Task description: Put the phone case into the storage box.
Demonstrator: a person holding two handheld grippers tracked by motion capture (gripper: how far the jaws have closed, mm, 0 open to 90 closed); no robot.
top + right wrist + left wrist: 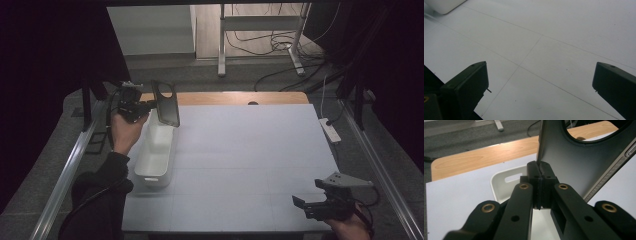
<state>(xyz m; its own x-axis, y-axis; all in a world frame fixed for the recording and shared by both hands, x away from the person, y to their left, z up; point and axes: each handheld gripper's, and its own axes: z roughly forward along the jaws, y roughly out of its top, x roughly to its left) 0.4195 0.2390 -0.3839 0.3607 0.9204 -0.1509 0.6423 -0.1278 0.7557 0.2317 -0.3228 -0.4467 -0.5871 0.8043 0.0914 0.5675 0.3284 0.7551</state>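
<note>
A: Status on the jaws?

B: My left gripper [539, 168] is clamped tight on the bottom edge of the case [584, 157]. It's a dark phone case, camera cutout up, held upright and clear of the table [250, 150].

A: Where is it relative to the bin?

B: In the high view it hangs over the bin's [156, 155] 12 o'clock end, not yet inside. The bin looks empty, as far as I can see.

A: Right side?

B: My right gripper [306, 206] has its jaws wide apart with nothing between them, parked at the table's 5 o'clock corner.

A: Progress?

B: I'd say the pick is done. Lowering it in and letting go are left.
</note>
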